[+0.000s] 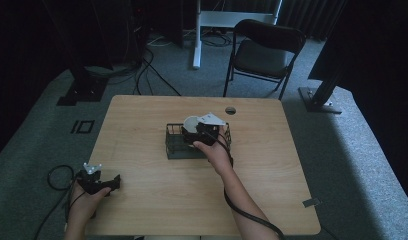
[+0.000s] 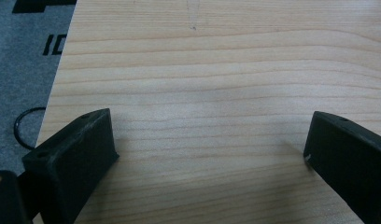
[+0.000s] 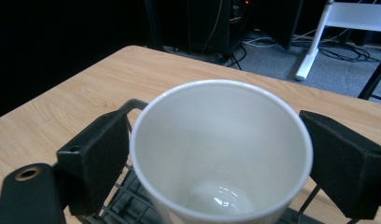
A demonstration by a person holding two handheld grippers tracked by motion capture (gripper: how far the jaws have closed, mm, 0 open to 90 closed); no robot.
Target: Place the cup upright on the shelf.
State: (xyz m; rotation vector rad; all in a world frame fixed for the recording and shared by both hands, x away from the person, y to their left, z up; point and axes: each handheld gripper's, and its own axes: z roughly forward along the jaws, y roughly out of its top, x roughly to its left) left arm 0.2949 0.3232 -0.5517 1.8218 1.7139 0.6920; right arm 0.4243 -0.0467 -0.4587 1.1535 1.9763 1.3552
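Near the middle of the wooden table point(image 1: 157, 200), the right gripper point(image 1: 199, 131) is hanging over a dark wire rack point(image 1: 175, 143), with the person's right hand point(image 1: 214, 150) wrapped around its body. Between its jaws a white cup point(image 3: 221, 154) is sitting, mouth up and tilted a little toward the camera in the right gripper view. The jaws are standing on either side of the cup's rim, at about 9 and 3 o'clock; the left pad seems to be touching the wall, while a thin sliver of gap may be showing at the right pad, so a firm grip cannot be told for certain. The cup's base is cut off by the bottom edge of that view, and whether it is resting on the rack's wires is hidden. From the high view, the cup point(image 1: 191, 123) is showing as a pale round shape at the rack's far side, half covered by the gripper's grey plate.

Down at 7 o'clock on the table, the left gripper point(image 1: 115, 182) is lying low by the near-left corner, held in the left hand point(image 1: 87, 197). Its jaws are spread wide over bare wood, holding nothing.
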